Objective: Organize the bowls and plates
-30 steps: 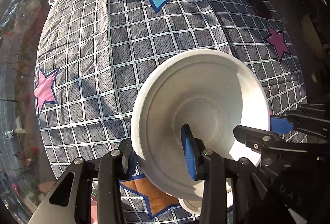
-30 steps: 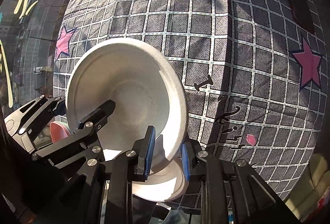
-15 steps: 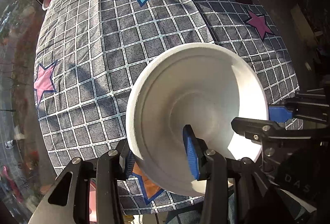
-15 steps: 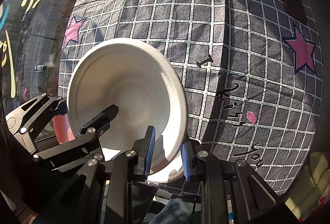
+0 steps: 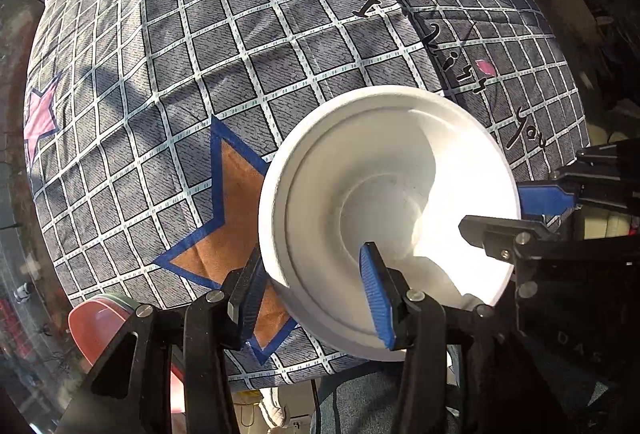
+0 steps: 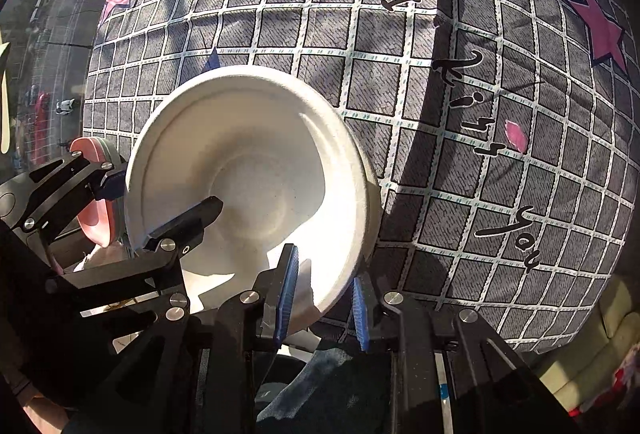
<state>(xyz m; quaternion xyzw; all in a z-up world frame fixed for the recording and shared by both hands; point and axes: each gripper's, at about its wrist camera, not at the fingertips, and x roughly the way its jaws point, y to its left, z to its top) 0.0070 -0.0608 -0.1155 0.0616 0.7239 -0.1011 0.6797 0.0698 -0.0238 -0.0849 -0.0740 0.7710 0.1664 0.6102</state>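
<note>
White moulded fibre, the bowl [image 5: 390,218] sits between both tools near the front edge of the checked cloth [image 5: 240,46] that covers the surface. The left hand-held gripper [image 5: 316,294] has just been opening: a second ago its blue pads were pinched on the bowl's near rim, and now the outer pad [image 5: 250,298] stands clear of the wall with cloth showing in the gap, while the inner pad [image 5: 376,298] hangs inside the bowl, so its fingers are spread around the rim rather than gripping it. The right hand-held gripper [image 6: 322,298] has not changed its pinch; its two pads straddle the opposite rim, the inner one against the inside wall, and it seems to carry the bowl alone. Compared with the earlier frames, the bowl has come toward the front edge of the surface and lower, and the orange star [image 5: 224,234], once mostly hidden beneath it, now lies open just beyond the left tool's outer finger. A stack of pink plates [image 5: 100,322] shows past the surface's edge, on the outer side of the left tool. I judge this to be a handover or a set-down: the left side is letting go, so the bowl's steadiness now depends on the right pinch until it rests somewhere.
</note>
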